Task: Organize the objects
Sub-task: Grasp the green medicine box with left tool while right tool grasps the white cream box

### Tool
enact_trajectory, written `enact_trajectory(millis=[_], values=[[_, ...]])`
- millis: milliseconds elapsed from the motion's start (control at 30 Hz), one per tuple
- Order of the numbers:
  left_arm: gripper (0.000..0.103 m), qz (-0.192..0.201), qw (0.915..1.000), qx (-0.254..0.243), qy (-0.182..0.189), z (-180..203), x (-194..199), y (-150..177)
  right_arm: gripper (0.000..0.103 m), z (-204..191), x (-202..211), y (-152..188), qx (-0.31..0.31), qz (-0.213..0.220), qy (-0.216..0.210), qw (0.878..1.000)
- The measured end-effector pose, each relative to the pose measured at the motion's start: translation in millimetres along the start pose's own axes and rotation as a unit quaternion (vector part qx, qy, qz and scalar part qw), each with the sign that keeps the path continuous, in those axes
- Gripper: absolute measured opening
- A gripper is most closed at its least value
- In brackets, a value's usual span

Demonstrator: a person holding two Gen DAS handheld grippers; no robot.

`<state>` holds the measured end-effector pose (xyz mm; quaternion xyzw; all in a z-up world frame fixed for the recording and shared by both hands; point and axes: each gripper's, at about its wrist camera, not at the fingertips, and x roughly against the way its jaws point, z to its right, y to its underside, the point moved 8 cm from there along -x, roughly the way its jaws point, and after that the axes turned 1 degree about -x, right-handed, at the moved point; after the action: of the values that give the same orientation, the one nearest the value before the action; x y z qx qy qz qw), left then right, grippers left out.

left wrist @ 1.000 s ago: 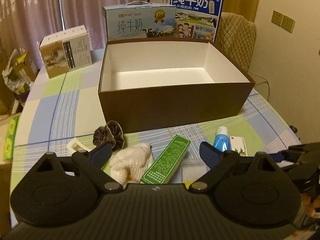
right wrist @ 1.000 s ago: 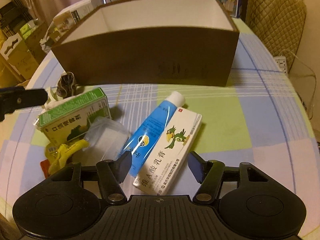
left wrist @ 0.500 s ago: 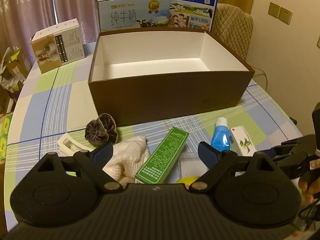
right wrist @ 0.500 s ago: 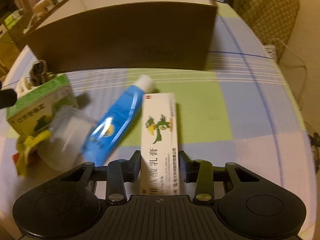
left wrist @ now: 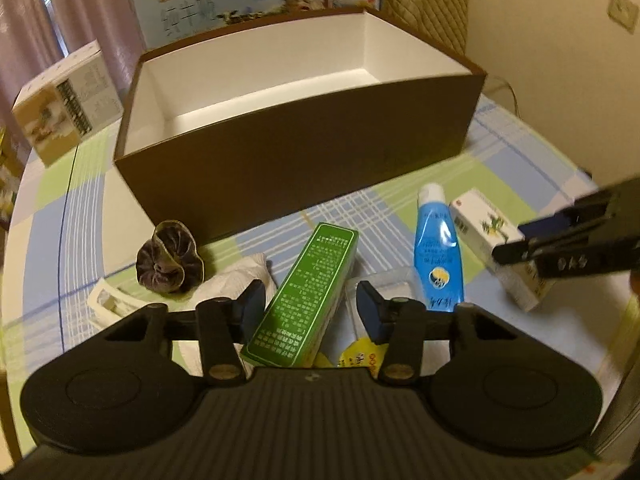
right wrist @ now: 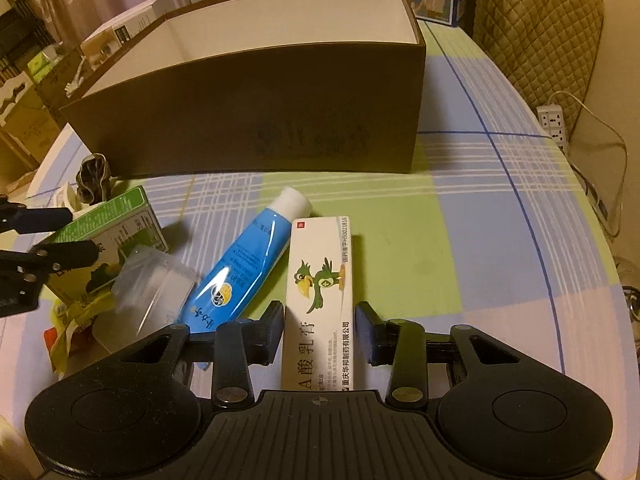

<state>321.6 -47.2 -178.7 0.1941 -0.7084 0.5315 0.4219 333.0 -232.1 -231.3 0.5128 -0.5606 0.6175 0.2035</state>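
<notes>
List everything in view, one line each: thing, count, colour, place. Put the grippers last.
storage box: 1, brown outside, white inside, table centre
green carton: 1, green, between left gripper's fingers
blue tube: 1, blue, white cap, beside white carton
white carton: 1, white, green bird, between right gripper's fingers
scrunchie: 1, dark, near box's front corner
cloth: 1, white, beside scrunchie
milk cartons: 2, blue, behind box
left gripper: 1, black, open
right gripper: 1, black, around white carton
</notes>
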Motion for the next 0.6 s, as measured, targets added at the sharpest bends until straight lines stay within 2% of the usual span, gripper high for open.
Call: enact_trajectory(millis=[233, 333, 467, 600], values=[[0.034, -0.029, 0.9984, -0.049, -0.004, 2, -21, 0, 0.037, 0, -5, -1, 0.007, -0.002, -0.002, 1.000], [0.033, -0.030, 0.9985, -0.045, 0.006, 1, -24, 0, 0.037, 0, -8, 0, 0.006, -0.006, -0.002, 1.000], [0.030, -0.025, 0.9973, -0.070, 0.005, 7, -21, 3, 0.037, -1, -10, 0, 0.019, -0.006, 0.003, 1.000], [0.028, -0.023, 0.9973, -0.070, 0.002, 6, -21, 3, 0.037, -2, -11, 1, 0.030, -0.007, 0.010, 0.999]])
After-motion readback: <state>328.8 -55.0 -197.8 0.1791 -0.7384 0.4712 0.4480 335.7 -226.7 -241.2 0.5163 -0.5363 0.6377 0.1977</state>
